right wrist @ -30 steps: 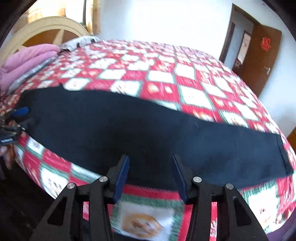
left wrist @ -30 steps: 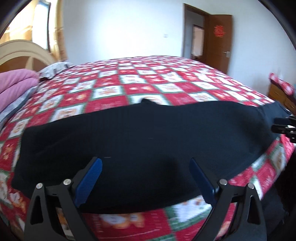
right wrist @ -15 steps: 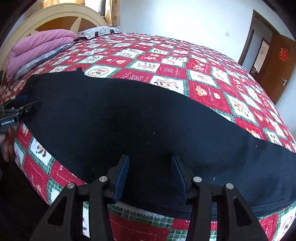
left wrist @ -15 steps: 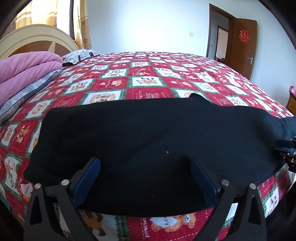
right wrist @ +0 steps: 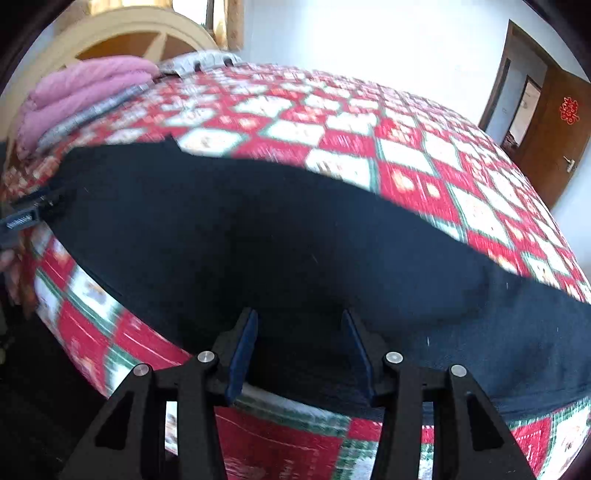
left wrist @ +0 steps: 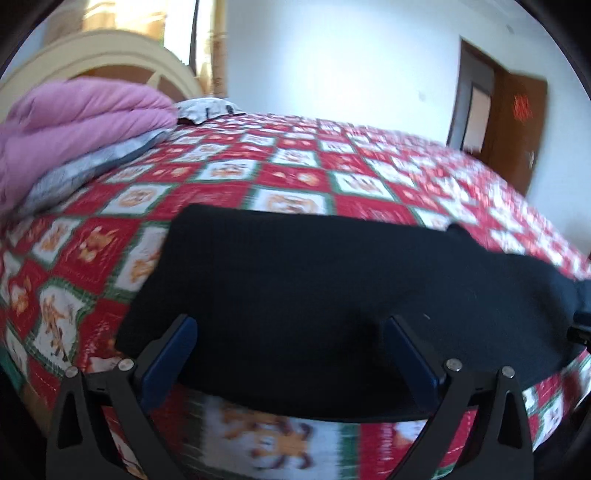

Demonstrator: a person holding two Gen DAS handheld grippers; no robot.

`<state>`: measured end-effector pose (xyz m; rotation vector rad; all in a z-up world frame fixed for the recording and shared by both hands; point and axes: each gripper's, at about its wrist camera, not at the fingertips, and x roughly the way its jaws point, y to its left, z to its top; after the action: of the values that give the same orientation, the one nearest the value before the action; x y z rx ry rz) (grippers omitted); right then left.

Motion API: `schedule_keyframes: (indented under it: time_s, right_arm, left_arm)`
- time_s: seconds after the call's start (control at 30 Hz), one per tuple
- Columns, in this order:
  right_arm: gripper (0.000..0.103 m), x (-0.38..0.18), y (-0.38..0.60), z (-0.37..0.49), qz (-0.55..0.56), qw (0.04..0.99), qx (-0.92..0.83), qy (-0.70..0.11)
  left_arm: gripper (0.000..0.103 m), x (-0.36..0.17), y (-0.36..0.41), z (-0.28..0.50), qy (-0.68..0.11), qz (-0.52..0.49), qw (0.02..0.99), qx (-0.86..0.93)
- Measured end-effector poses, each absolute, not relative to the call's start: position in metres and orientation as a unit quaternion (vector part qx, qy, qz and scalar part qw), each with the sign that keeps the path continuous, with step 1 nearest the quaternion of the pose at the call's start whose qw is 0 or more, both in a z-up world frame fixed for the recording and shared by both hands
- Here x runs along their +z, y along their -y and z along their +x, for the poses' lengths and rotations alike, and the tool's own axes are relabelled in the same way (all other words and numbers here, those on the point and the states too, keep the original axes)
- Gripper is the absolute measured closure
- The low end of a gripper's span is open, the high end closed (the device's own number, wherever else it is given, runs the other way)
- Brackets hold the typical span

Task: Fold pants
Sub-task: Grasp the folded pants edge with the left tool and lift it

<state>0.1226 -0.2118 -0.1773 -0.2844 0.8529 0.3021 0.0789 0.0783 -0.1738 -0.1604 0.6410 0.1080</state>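
Two tools, one garment, one bed, catalogued by view. Left wrist view: my left tool (left wrist: 290,341) stands with its blue pads wide apart and nothing between them, poised just over the near hem of the black pants (left wrist: 332,288), which lie flat along the near edge of the bed (left wrist: 280,173) on a red, white and green checked quilt. Risk, as I judge it: the picture is smeared, so if I close now I may pinch the quilt together with the cloth, or catch only one layer and drag the pants off the bed edge. Surroundings: a folded pink duvet (left wrist: 70,125) at far left, a patterned pillow (left wrist: 205,109) behind it, a pale headboard (left wrist: 103,51), a brown door (left wrist: 517,125) at far right; none of them lies on the pants. At the right border a dark piece of the other tool just shows. Right wrist view: my right tool (right wrist: 301,347) has its pads partly apart, hovering over the same near hem and not clamped on anything I can make out. Risk: the two tools are well apart along the pants, so uneven lifting could skew the fold or bunch the middle. The left tool (right wrist: 22,221) shows at the left border, with part of a hand below it. The pink duvet (right wrist: 85,88) and headboard (right wrist: 140,33) sit beyond; nothing blocks the fold path.
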Motion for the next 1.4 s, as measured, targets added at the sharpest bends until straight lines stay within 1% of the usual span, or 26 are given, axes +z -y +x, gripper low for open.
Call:
schedule_keyframes:
  time_s: [0.07, 0.1, 0.13, 0.2, 0.23, 0.27, 0.4, 0.47, 0.5, 0.53, 0.57, 0.6, 0.77, 0.83, 0.87, 0.93, 1.03, 1.13, 1.2, 1.3, 1.33, 1.37, 1.4]
  right_arm:
    - [0.054, -0.164, 0.199, 0.124, -0.134, 0.897, 0.159, -0.391]
    - [0.054, -0.159, 0.194, 0.126, -0.13, 0.897, 0.168, -0.388]
    - [0.054, -0.153, 0.18, 0.132, -0.123, 0.892, 0.191, -0.391]
    - [0.054, -0.145, 0.156, 0.142, -0.117, 0.883, 0.226, -0.394]
    - [0.054, -0.141, 0.141, 0.148, -0.115, 0.879, 0.248, -0.391]
    - [0.054, -0.136, 0.126, 0.154, -0.113, 0.875, 0.268, -0.388]
    - [0.054, -0.116, 0.053, 0.185, -0.102, 0.859, 0.333, -0.374]
    - [0.05, -0.11, 0.016, 0.201, -0.094, 0.846, 0.361, -0.381]
    - [0.049, -0.109, -0.002, 0.209, -0.093, 0.838, 0.375, -0.387]
    - [0.048, -0.108, -0.022, 0.216, -0.097, 0.831, 0.386, -0.389]
    - [0.048, -0.109, -0.04, 0.221, -0.103, 0.827, 0.393, -0.389]
    - [0.048, -0.112, -0.057, 0.227, -0.108, 0.822, 0.399, -0.392]
    - [0.048, -0.15, -0.127, 0.248, -0.144, 0.778, 0.417, -0.447]
    - [0.048, -0.175, -0.149, 0.251, -0.187, 0.767, 0.395, -0.47]
    - [0.046, -0.187, -0.157, 0.253, -0.208, 0.768, 0.375, -0.475]
    - [0.044, -0.191, -0.161, 0.254, -0.207, 0.779, 0.366, -0.464]
    - [0.044, -0.187, -0.156, 0.254, -0.199, 0.782, 0.369, -0.461]
    - [0.044, -0.166, -0.12, 0.255, -0.159, 0.798, 0.381, -0.439]
    - [0.043, -0.151, -0.08, 0.263, -0.116, 0.805, 0.375, -0.444]
    - [0.043, -0.137, -0.017, 0.278, -0.066, 0.817, 0.341, -0.46]
    - [0.043, -0.134, 0.003, 0.283, -0.047, 0.819, 0.329, -0.468]
    - [0.043, -0.133, 0.026, 0.286, -0.025, 0.82, 0.315, -0.478]
    - [0.043, -0.133, 0.047, 0.29, -0.005, 0.82, 0.301, -0.487]
  left_arm:
    - [0.001, -0.173, -0.084, 0.08, -0.309, -0.091, 0.946, 0.047]
    - [0.004, -0.171, -0.083, 0.079, -0.305, -0.086, 0.947, 0.051]
    - [0.005, -0.167, -0.083, 0.077, -0.297, -0.083, 0.949, 0.059]
    - [0.004, -0.155, -0.091, 0.066, -0.265, -0.098, 0.957, 0.072]
    - [0.0, -0.152, -0.097, 0.062, -0.254, -0.106, 0.959, 0.073]
    - [0.0, -0.149, -0.107, 0.059, -0.247, -0.116, 0.958, 0.09]
    - [0.0, -0.163, -0.139, 0.063, -0.265, -0.163, 0.942, 0.123]
    - [0.0, -0.174, -0.149, 0.064, -0.274, -0.185, 0.935, 0.13]
    - [0.002, -0.179, -0.153, 0.065, -0.279, -0.195, 0.931, 0.131]
    - [0.008, -0.182, -0.155, 0.066, -0.281, -0.203, 0.929, 0.13]
    - [0.013, -0.186, -0.155, 0.067, -0.281, -0.211, 0.928, 0.121]
    - [0.024, -0.187, -0.155, 0.069, -0.285, -0.211, 0.928, 0.117]
    - [0.024, -0.193, -0.144, 0.071, -0.287, -0.176, 0.931, 0.142]
    - [0.023, -0.194, -0.145, 0.07, -0.285, -0.177, 0.931, 0.144]
    - [0.023, -0.195, -0.145, 0.071, -0.283, -0.174, 0.932, 0.146]
    - [0.022, -0.195, -0.145, 0.07, -0.279, -0.174, 0.933, 0.147]
    - [0.022, -0.192, -0.144, 0.068, -0.276, -0.174, 0.933, 0.154]
    - [0.022, -0.178, -0.14, 0.06, -0.247, -0.164, 0.94, 0.167]
    - [0.022, -0.163, -0.131, 0.054, -0.219, -0.146, 0.951, 0.163]
    - [0.021, -0.153, -0.112, 0.055, -0.202, -0.124, 0.964, 0.124]
    - [0.014, -0.153, -0.104, 0.057, -0.205, -0.12, 0.966, 0.103]
    - [0.011, -0.155, -0.096, 0.061, -0.212, -0.116, 0.967, 0.082]
    - [0.01, -0.158, -0.091, 0.063, -0.216, -0.112, 0.967, 0.069]
